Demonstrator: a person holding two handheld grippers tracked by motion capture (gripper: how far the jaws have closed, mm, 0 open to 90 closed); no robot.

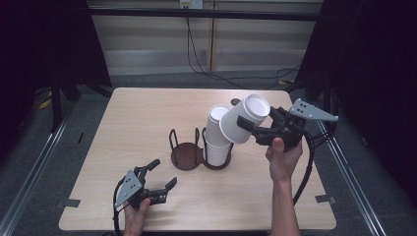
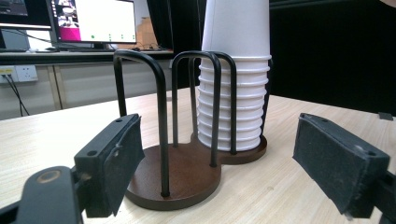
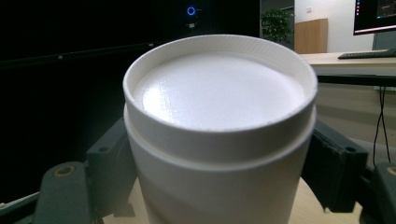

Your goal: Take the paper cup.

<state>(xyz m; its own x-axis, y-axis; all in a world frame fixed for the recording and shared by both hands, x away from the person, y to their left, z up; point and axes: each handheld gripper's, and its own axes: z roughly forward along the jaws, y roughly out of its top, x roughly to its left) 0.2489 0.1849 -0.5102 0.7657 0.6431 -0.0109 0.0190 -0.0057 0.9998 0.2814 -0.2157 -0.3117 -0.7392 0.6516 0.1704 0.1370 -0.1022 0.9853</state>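
Observation:
A dark brown two-ring cup holder [image 1: 187, 156] with black wire posts stands mid-table. Its left ring is empty; its right ring carries a stack of white paper cups [image 1: 216, 135]. My right gripper [image 1: 247, 126] is shut on a white paper cup [image 1: 245, 118], held tilted in the air just right of the stack's top, base pointing up and right. In the right gripper view the cup [image 3: 219, 107] shows its base between both jaws. My left gripper [image 1: 163, 173] rests open near the front left, aimed at the holder [image 2: 182, 175] and stack [image 2: 233, 102], nothing between its pads [image 2: 123, 161].
The wooden table [image 1: 142, 118] has bare surface to the left and behind the holder. Black cables [image 1: 309, 162] trail from the right gripper past the table's right edge. Dark curtains flank the table; a wall with cables runs behind.

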